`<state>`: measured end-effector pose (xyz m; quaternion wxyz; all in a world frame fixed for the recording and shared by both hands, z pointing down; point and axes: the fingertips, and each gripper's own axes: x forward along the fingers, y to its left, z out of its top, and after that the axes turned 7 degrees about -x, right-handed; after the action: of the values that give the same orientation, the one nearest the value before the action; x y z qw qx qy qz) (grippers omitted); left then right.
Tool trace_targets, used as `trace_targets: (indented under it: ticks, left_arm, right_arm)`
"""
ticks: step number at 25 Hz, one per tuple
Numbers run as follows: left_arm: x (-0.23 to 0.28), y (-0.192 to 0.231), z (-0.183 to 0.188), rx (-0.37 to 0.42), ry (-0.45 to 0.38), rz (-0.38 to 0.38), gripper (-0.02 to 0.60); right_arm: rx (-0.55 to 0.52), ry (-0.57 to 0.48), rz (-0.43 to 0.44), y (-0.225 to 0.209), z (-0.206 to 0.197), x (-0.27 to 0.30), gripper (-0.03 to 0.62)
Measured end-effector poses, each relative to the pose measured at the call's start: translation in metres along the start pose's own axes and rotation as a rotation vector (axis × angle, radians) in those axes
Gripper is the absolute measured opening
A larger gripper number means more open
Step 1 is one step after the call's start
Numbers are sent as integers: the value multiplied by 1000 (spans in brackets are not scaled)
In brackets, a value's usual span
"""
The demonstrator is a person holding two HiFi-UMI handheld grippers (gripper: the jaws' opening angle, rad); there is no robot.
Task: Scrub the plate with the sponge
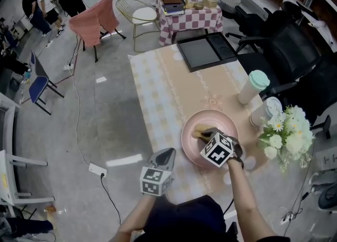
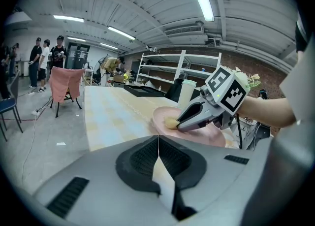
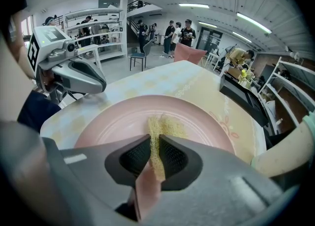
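Note:
A pink plate (image 1: 196,142) lies on the table's near right part. My right gripper (image 1: 204,134) is over it, shut on a yellow sponge (image 1: 200,132) that presses on the plate's inside. In the right gripper view the sponge (image 3: 162,130) is pinched between the jaws, its free end spread on the plate (image 3: 113,121). My left gripper (image 1: 164,156) hangs shut and empty at the table's near edge, left of the plate. The left gripper view shows the plate (image 2: 206,134), the sponge (image 2: 170,121) and the right gripper (image 2: 181,123) ahead.
A mint-lidded cup (image 1: 252,87) and a white cup (image 1: 267,111) stand right of the plate, next to white flowers (image 1: 287,133). A black tray (image 1: 205,51) lies at the table's far end. Chairs (image 1: 287,51) stand at the right; a cable and power strip (image 1: 97,170) lie on the floor left.

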<state>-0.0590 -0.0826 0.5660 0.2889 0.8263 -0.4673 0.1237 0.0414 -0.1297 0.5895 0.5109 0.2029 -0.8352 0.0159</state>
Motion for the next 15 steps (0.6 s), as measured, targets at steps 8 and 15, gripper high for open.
trace_targets:
  ticks: [8,15]
  left_arm:
    - [2,0,1,1,-7,-1,12]
    - [0,1,-2,-4,-1,7,12]
  right_arm:
    - [3,7,31,11,0,-2,54]
    - [-4,15,38,19,-1,-4,54]
